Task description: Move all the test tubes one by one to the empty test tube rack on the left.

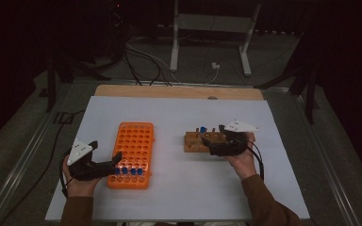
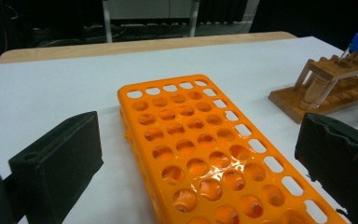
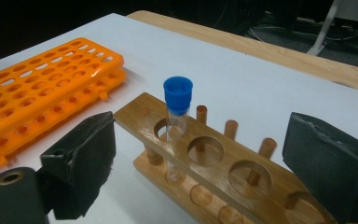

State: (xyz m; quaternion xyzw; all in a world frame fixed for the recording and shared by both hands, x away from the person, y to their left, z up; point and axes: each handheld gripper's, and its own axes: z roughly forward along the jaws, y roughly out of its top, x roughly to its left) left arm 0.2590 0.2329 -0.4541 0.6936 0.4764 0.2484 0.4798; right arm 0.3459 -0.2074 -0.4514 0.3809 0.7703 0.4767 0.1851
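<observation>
An orange tube rack [image 1: 133, 141] lies left of centre on the white sheet, with several blue-capped tubes [image 1: 128, 172] in its near row. At the near left corner of this rack my left gripper [image 1: 107, 154] is open. In the left gripper view its jaws [image 2: 200, 158] stand wide apart, nothing between the pads, with the orange rack [image 2: 205, 149] stretching ahead. A wooden rack [image 1: 199, 141] right of centre holds one blue-capped tube [image 1: 202, 129]. My right gripper [image 1: 215, 138] is open at the wooden rack's right end. In the right gripper view its jaws [image 3: 205, 161] flank the wooden rack [image 3: 214, 158], and the tube [image 3: 177, 116] stands ahead untouched.
A white sheet [image 1: 179, 193] covers the table, with a strip of bare wood [image 1: 179, 92] along the far edge. Beyond it are floor cables [image 1: 146, 61] and a white stand [image 1: 212, 23]. The person's hands and brown sleeves come in at the bottom.
</observation>
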